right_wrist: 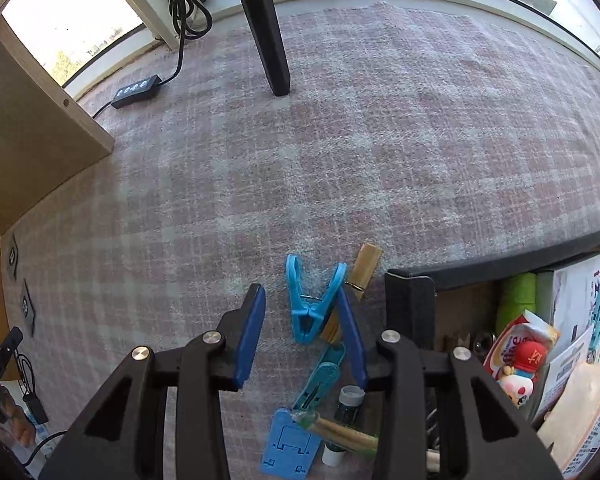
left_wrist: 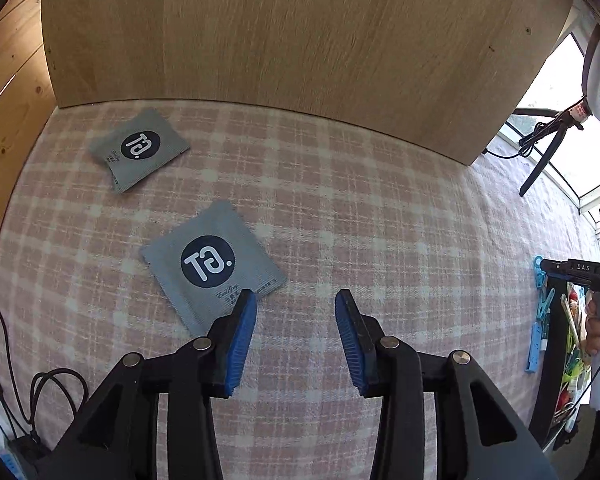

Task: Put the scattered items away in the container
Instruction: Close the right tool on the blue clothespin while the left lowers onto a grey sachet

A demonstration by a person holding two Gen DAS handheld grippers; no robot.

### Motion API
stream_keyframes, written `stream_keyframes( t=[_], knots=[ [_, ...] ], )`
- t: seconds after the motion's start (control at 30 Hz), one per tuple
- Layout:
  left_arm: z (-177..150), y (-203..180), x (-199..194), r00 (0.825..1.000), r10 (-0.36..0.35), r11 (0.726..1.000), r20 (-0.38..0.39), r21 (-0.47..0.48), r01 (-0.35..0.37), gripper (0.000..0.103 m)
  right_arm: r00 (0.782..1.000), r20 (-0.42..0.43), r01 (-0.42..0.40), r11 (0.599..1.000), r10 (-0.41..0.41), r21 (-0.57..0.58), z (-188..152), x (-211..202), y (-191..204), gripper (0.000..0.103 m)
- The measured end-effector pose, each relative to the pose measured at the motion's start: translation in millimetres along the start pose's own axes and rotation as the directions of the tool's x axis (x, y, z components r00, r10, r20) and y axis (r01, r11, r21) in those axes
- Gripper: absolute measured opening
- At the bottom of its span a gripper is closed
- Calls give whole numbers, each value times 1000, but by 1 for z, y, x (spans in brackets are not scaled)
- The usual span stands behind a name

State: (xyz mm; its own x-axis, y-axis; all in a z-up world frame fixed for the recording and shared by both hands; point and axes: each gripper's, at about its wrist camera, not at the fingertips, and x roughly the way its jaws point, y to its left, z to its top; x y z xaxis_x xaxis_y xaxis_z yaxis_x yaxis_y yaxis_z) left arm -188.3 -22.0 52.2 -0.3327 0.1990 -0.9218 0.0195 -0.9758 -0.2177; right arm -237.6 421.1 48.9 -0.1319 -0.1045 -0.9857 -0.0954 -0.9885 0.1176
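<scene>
On the pink checked cloth lie two grey sachets with a round dark logo, a near one point(left_wrist: 212, 264) and a far one point(left_wrist: 140, 154). My left gripper point(left_wrist: 296, 296) is open and empty, its left fingertip over the near sachet's corner. My right gripper point(right_wrist: 300, 292) points down, open, around a blue clothespin point(right_wrist: 306, 312) that lies close to the right finger; the left pad stands apart from it. A wooden clip point(right_wrist: 364, 270), a second blue clip point(right_wrist: 322, 376), a blue folding stand point(right_wrist: 288, 448) and a small tube point(right_wrist: 346, 404) lie beside the black container point(right_wrist: 410, 292), which holds several items.
A wooden panel point(left_wrist: 300, 40) stands behind the sachets, with wooden boards point(left_wrist: 8, 140) to the left. A black stand leg point(right_wrist: 266, 28) and a power strip point(right_wrist: 136, 92) sit near the window. Cables point(left_wrist: 28, 392) lie at the cloth's near left corner.
</scene>
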Motion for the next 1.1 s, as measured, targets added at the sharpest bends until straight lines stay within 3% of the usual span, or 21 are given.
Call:
stream_keyframes(
  t=[0.13,0.3,0.4,0.5,0.57,0.67,0.73,0.8,0.97,1.03,1.1],
  knots=[
    [8,22,1,999,31,998,19,48,-31,53,1000,-4,1,1000,-1,-7,1,2,5,37],
    [11,40,4,1000,12,992,-20,122,-9,54,1000,-13,15,1000,-16,-23,3,9,11,37],
    [18,44,7,999,47,973,-17,226,-41,55,1000,-19,16,1000,-17,-19,4,14,11,37],
    [27,20,21,994,94,939,-54,336,-71,56,1000,-18,25,999,-25,-25,5,14,13,37],
    [32,24,32,985,141,946,-102,307,-103,58,1000,-21,21,999,-21,-28,8,16,18,37],
    [39,32,38,982,124,974,-144,209,-92,58,1000,-17,24,999,-25,-31,8,16,20,37],
    [41,28,40,984,120,971,-133,224,-88,58,1000,-14,26,999,-26,-29,9,16,20,37],
    [42,20,45,979,156,951,-133,288,-112,59,999,-14,28,999,-29,-29,9,17,23,37],
    [49,8,55,966,219,891,-138,431,-140,80,1000,-20,23,999,-23,-25,9,18,29,37],
    [56,10,59,965,222,883,-139,448,-138,96,1000,-19,24,999,-24,-23,9,18,27,37],
    [63,16,63,968,198,895,-157,432,-113,100,999,-19,25,999,-25,-26,9,18,27,37]
  ],
)
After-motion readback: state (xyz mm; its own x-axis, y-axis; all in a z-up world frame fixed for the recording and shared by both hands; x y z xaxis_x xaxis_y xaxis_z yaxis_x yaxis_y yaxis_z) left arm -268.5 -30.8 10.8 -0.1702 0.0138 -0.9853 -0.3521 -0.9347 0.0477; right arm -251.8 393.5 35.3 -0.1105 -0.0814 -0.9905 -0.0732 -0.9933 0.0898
